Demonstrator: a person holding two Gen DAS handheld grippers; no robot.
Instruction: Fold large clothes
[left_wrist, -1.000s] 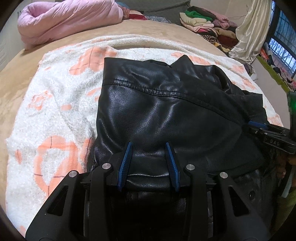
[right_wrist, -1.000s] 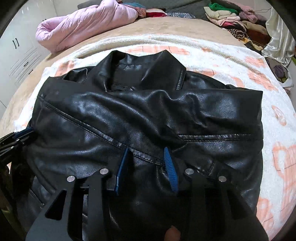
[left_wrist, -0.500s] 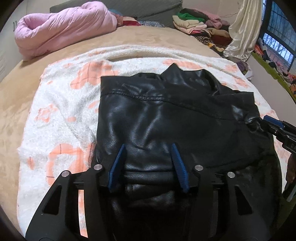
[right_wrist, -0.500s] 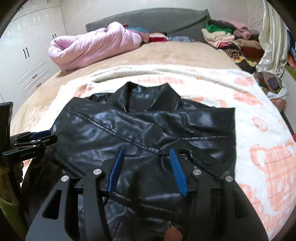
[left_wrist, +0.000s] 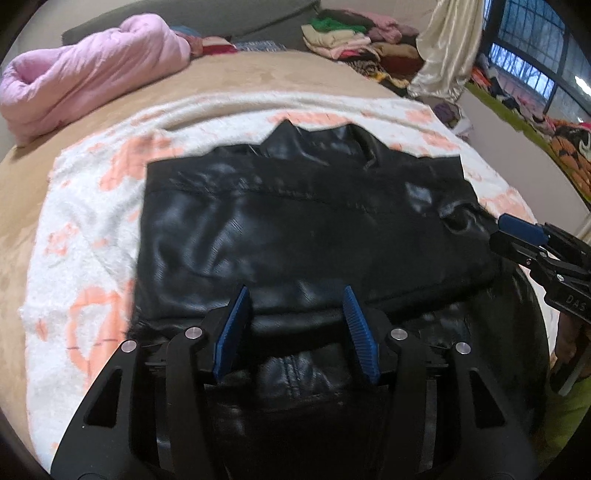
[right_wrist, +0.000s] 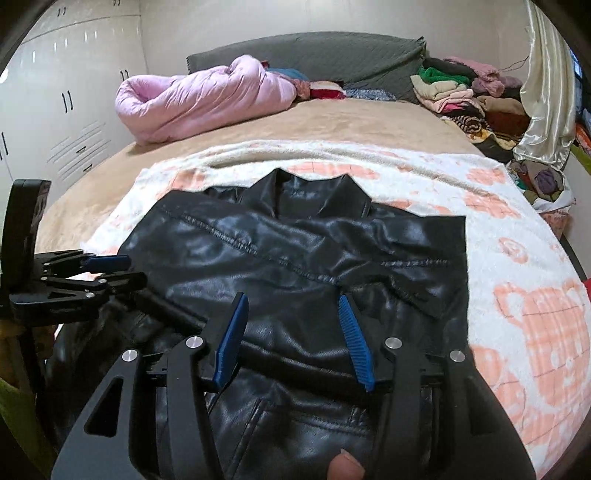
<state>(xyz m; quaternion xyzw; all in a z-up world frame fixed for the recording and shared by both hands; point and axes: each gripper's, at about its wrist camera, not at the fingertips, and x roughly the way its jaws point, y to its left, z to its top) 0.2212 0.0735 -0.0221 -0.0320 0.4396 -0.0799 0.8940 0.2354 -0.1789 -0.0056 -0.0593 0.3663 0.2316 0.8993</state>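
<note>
While the jacket (right_wrist: 295, 258) lies on the patterned blanket (right_wrist: 517, 258) over the bed (right_wrist: 332, 122), its collar points far and its long axis runs left to right; it is black, glossy, creased, with stitched seams, folded into a rough rectangle; since a second ago both grippers have pulled back nearer; left gripper (left_wrist: 295, 325) and right gripper (right_wrist: 291, 328) stand spread, holding nothing.

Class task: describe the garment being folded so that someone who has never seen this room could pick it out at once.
On the tan bed lies a white fleece blanket with peach prints. Spread on it is a black, shiny leather jacket, collar pointing towards the headboard; everything nearby is soft, matte fabric.
</note>
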